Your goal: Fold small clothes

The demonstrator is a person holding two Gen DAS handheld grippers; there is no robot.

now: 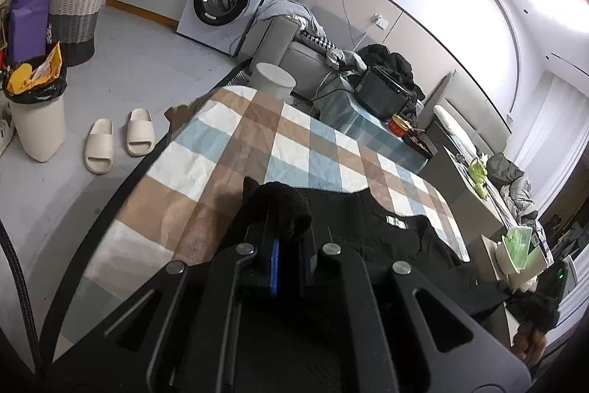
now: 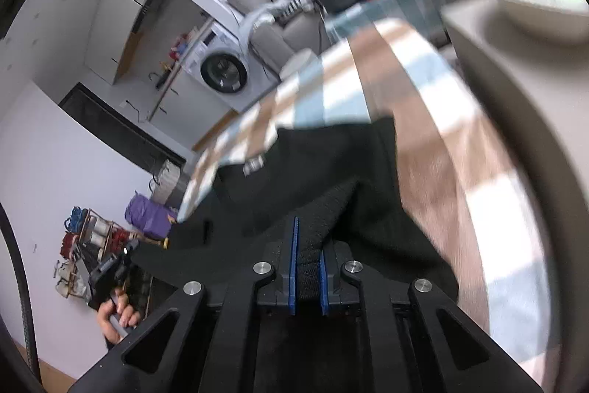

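Checked brown, blue and white cloth covers the tabletop (image 1: 235, 150), where the black knit garment (image 1: 386, 231) lies near me. Left claw (image 1: 283, 238) is clamped on a bunched corner. Right claw (image 2: 307, 267) pinches a ribbed fold, blurred.

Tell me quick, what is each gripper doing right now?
Left gripper: shut on the black garment.
Right gripper: shut on the same garment.
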